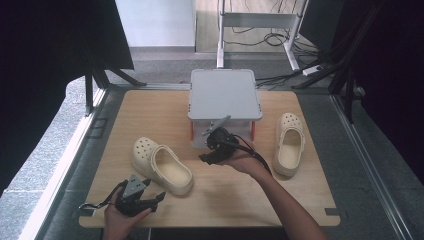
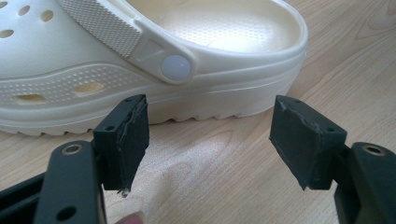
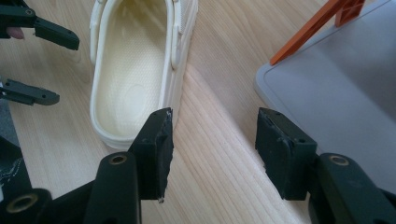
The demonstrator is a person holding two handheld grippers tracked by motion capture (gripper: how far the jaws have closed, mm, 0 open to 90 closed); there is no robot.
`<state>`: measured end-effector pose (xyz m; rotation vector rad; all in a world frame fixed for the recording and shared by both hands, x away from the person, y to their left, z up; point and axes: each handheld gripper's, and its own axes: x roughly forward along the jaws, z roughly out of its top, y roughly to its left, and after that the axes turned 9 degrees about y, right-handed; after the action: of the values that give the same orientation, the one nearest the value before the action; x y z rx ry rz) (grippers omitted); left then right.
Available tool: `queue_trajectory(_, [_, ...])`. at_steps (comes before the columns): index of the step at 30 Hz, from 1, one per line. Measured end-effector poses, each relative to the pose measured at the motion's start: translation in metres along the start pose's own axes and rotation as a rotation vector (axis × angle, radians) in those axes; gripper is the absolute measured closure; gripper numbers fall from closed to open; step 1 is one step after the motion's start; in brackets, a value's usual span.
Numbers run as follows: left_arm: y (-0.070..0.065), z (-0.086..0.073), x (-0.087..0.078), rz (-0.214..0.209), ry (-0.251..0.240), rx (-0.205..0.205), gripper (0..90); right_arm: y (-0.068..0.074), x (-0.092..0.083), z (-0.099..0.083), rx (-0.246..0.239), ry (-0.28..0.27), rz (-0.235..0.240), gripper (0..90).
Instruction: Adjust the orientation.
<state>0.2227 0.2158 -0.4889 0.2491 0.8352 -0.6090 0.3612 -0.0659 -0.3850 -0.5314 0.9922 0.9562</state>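
Two cream clogs lie on the wooden table (image 1: 225, 195). One clog (image 1: 162, 165) is at the left with its toe pointing far-left; the other clog (image 1: 289, 142) is at the right beside the box. My left gripper (image 1: 156, 201) rests near the front edge, open, its jaws aimed at the left clog's heel (image 2: 187, 42) a short way off. My right gripper (image 1: 206, 159) hovers in front of the box, open with nothing between its pads (image 3: 212, 140). It points toward the left clog (image 3: 135, 70), and the left gripper (image 3: 51, 65) shows beyond that.
A clear storage box with a grey lid (image 1: 225, 95) and orange latches stands at the table's far middle; its corner (image 3: 336, 93) is just right of my right jaws. Bare wood lies between the clogs. Frame legs and cables stand beyond the table.
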Motion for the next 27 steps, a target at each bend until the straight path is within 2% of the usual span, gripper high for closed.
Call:
queue_trajectory(17, [0.000, 0.000, 0.000, -0.006, 0.002, 0.000, 28.8, 0.008, 0.009, 0.016, -0.022, 0.010, 0.023, 47.9])
queue_trajectory(27, [0.000, 0.000, -0.001, -0.009, -0.001, -0.003, 28.8, 0.016, 0.025, 0.032, -0.045, 0.036, 0.036, 48.5])
